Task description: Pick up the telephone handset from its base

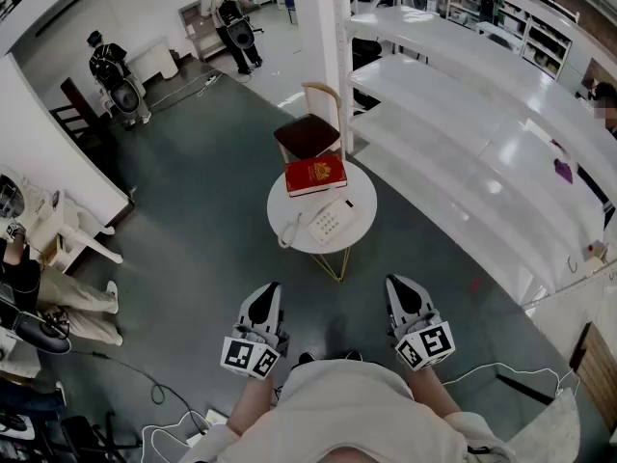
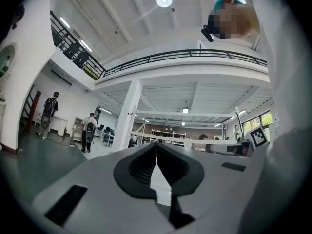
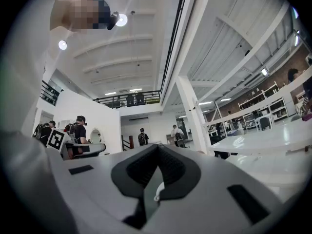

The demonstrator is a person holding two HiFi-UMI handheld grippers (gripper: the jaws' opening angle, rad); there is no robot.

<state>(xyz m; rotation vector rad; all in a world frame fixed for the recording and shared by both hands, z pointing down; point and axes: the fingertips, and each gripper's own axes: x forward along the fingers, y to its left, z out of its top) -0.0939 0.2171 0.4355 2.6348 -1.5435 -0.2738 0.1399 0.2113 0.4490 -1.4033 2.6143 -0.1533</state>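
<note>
Head view: the telephone handset (image 1: 319,225) lies on its base (image 1: 339,220) on the round table (image 1: 285,201), well ahead of both grippers.
Left gripper (image 1: 266,295): jaws together, holding nothing.
Right gripper (image 1: 399,291): jaws together, holding nothing.
Risk: arriving with jaws closed would shove the base. A lift could snag the cord (image 1: 288,231) and drag the base off.

Right hand-held gripper (image 3: 155,149) jaws together, white pillar (image 3: 194,116), long tables (image 3: 263,139)

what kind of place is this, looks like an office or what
Likely a big open-plan workshop or lab hall: rows of long glossy white tables, a mezzanine balcony with black railing, and other people wearing dark backpack rigs.
</note>
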